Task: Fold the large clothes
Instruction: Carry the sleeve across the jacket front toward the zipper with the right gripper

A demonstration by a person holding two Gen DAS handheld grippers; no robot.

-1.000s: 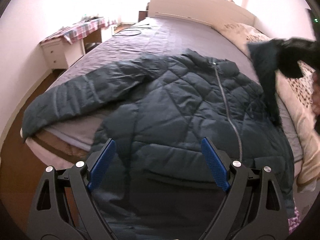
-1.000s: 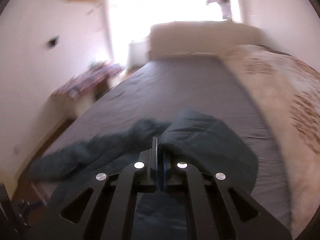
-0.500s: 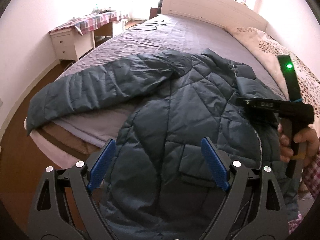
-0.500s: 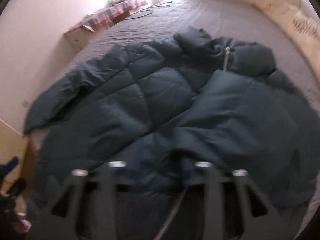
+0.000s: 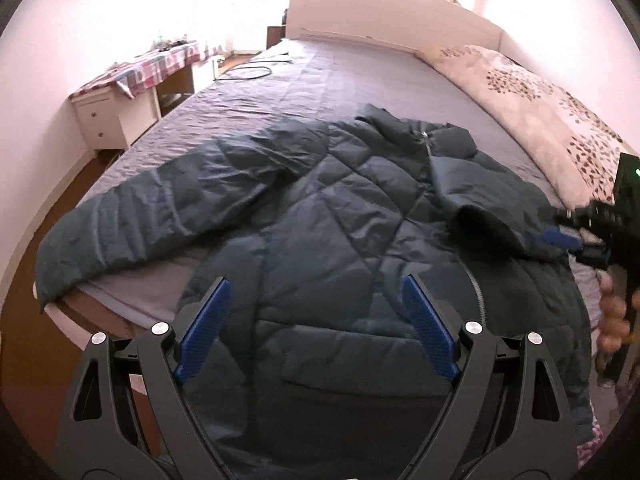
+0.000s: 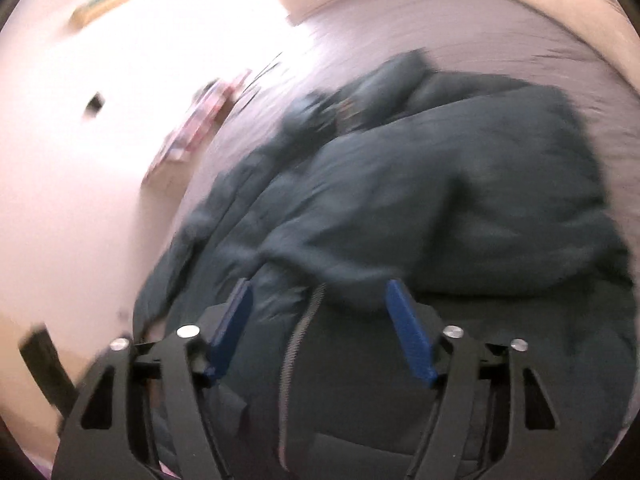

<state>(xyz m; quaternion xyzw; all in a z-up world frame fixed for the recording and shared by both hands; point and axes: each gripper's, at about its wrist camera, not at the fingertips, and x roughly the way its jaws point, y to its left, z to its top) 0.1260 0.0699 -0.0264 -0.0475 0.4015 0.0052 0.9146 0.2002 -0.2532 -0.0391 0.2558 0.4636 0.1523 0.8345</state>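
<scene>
Below both wide tongs (image 5: 312,316) (image 6: 320,312), jacket (image 5: 340,216) lies on bed (image 5: 360,76).

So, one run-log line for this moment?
jacket flat on bed | one sleeve folded in | left gripper open | right gripper closing, empty

Right wrist view is motion-blurred; the jacket's (image 6: 400,208) far sleeve perhaps folded under.

Left hand-held gripper (image 5: 314,326), lower centre of its view: jaws spread wide, nothing between the blue pads. Right hand-held gripper (image 6: 320,330), lower centre, blurred: jaws closing, pads clear of contact. Hand (image 5: 614,322) at right edge grips its handle.
</scene>
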